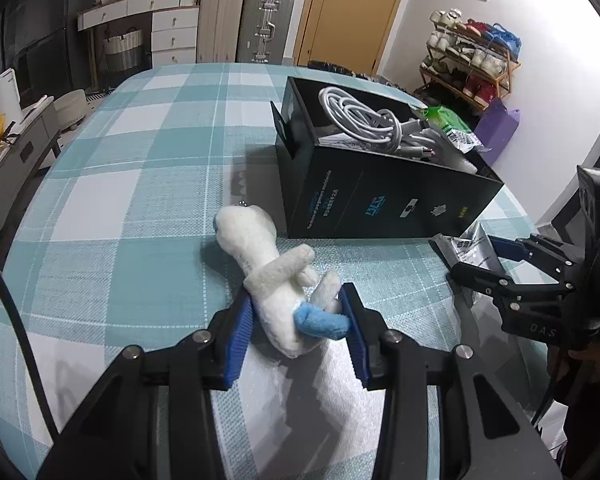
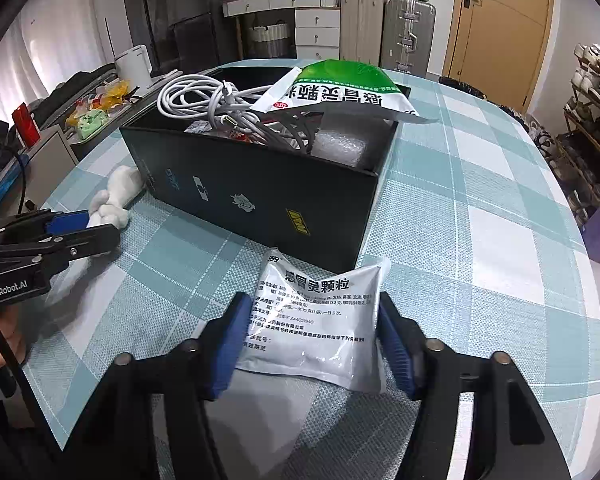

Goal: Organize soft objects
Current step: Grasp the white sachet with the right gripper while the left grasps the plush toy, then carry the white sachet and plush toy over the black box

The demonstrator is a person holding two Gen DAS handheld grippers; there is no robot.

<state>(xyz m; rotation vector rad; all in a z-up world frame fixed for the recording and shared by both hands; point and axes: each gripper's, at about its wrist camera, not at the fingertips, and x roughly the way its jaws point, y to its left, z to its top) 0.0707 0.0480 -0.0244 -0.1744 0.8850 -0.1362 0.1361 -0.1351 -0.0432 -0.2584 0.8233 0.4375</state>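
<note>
A white plush toy [image 1: 272, 276] with a blue tail lies on the checked tablecloth, in front of a black box [image 1: 380, 196]. My left gripper [image 1: 298, 316] has its blue pads on both sides of the toy's rear end, touching it. It also shows in the right wrist view [image 2: 88, 224], with the toy [image 2: 116, 196] at its tips. A white medicine sachet [image 2: 320, 320] lies flat in front of the box. My right gripper [image 2: 312, 332] straddles it, pads at both edges. The right gripper [image 1: 484, 256] also shows at the sachet [image 1: 468, 244].
The black box [image 2: 260, 192] holds a coiled white cable [image 2: 204, 96], a green-and-white sachet [image 2: 340, 88] and bubble wrap. A teal checked tablecloth [image 2: 480, 200] covers the round table. Suitcases, drawers and a door stand behind; a shoe rack [image 1: 472, 64] is at right.
</note>
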